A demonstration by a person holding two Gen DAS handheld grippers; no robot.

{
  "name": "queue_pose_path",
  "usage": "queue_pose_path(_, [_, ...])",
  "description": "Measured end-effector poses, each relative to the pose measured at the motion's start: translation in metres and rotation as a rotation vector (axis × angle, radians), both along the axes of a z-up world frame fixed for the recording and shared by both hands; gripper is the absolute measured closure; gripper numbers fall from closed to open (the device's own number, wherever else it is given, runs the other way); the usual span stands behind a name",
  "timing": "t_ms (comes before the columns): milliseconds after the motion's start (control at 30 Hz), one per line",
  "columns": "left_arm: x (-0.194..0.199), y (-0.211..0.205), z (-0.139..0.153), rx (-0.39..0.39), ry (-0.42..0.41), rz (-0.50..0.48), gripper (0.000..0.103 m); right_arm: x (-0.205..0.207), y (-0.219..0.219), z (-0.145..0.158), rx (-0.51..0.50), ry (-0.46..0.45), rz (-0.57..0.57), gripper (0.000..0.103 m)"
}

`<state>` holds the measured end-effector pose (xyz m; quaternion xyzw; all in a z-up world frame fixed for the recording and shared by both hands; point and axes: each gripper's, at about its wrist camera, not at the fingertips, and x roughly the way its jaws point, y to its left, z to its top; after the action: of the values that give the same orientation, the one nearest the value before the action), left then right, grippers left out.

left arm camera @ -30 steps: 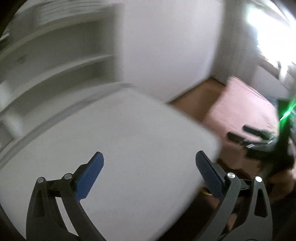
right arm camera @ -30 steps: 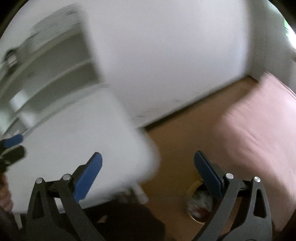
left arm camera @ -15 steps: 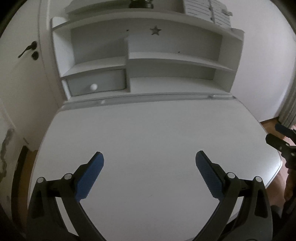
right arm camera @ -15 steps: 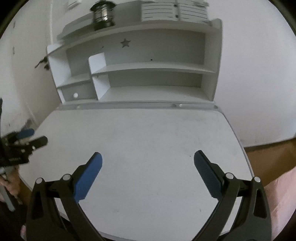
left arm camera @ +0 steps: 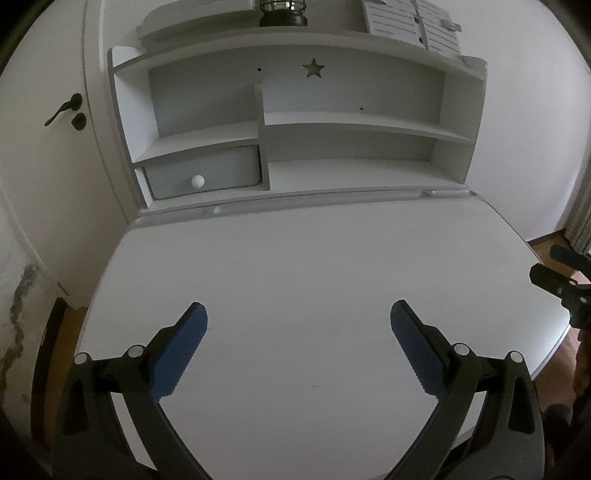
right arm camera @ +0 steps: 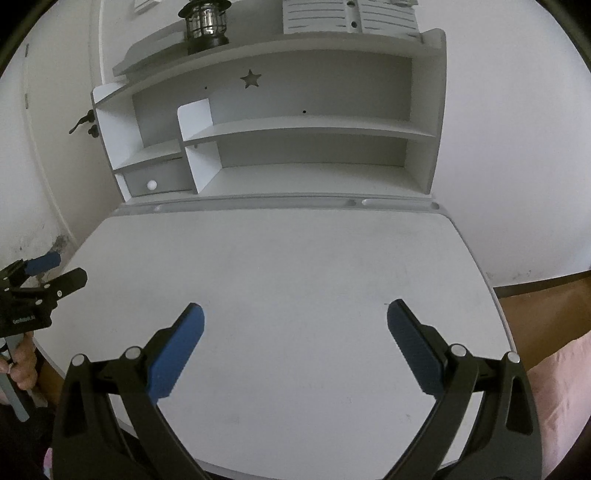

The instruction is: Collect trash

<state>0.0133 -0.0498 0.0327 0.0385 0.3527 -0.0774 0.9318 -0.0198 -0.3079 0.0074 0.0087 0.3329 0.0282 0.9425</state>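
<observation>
No trash is to be seen anywhere in either view: the white table [left arm camera: 314,280] is bare from its near edge to the raised rail along its far edge, and the shelf unit [left arm camera: 295,122] standing on that far edge holds nothing in its open compartments. Where the trash lies cannot be told from these pictures.

The left gripper [left arm camera: 298,326] is held over the near half of the table, toward its left side, with the jaws wide apart and nothing between them. The right gripper [right arm camera: 295,325] is held over the near half toward the right side, its jaws likewise spread and empty. Each gripper is glimpsed at the margin of the other's view, just off the table's side edges.

On top of the shelf unit a lantern [right arm camera: 205,24] is stood, with a slatted white box [right arm camera: 351,16] beside it. A small drawer [left arm camera: 205,177] with a round knob is set in the lower left compartment.

The main risk is judged to be a mistaken target: with no trash in view, an ornament such as the lantern could be taken instead, or knocked off its high perch by a reach along the far edge.
</observation>
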Motion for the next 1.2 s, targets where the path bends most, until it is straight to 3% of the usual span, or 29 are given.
queue_pose_path(1200, [0.0021,0.0003,-0.0024,-0.003,0.022,0.008,0.007,-0.0037,-0.0011,-0.0013,-0.003,0.007,0.002,0.007])
